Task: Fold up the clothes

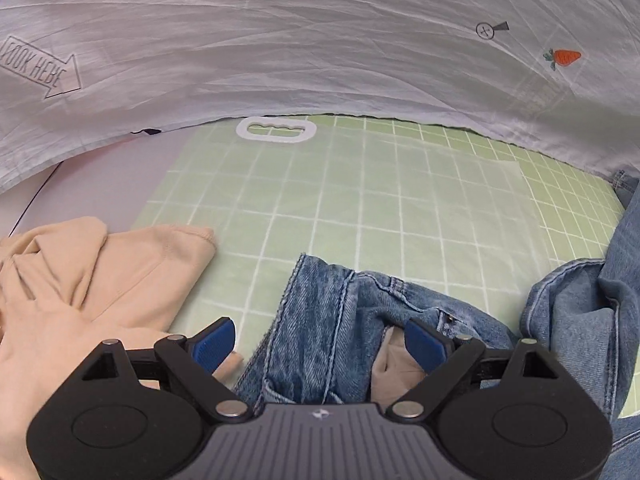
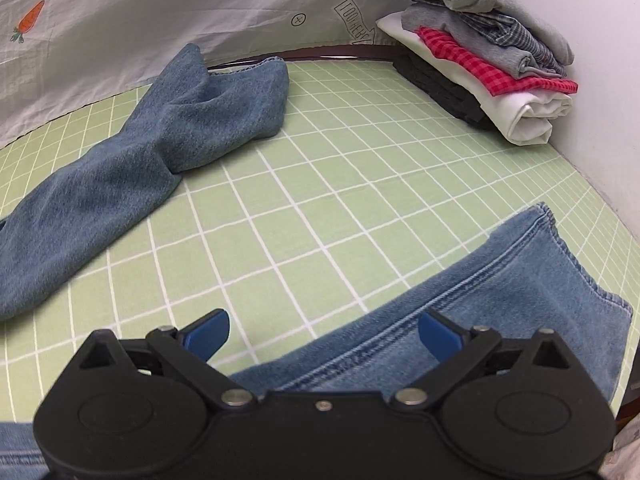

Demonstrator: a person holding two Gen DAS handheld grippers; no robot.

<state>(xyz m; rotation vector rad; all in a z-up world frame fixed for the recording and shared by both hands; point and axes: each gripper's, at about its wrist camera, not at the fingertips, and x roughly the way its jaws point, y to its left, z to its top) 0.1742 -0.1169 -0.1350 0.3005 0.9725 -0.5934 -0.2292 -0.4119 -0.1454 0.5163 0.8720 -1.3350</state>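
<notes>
Green gridded mat [image 2: 320,208] carries jeans [image 1: 332,320] under both wide-spread tools, left tool [image 1: 320,344] and right tool [image 2: 324,334].

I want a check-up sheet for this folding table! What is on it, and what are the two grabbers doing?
Surface: green checked mat, with a white handle cutout at its far edge.
Job's things: blue jeans crumpled under the left gripper; one jeans leg under the right gripper, the other jeans leg across the mat.
Clutter: beige garment; folded clothes stack in the far corner.
Grippers: both open, fingers holding nothing.
Cables: nothing seen.
Surroundings: white printed sheet behind the mat, with a carrot print.
</notes>
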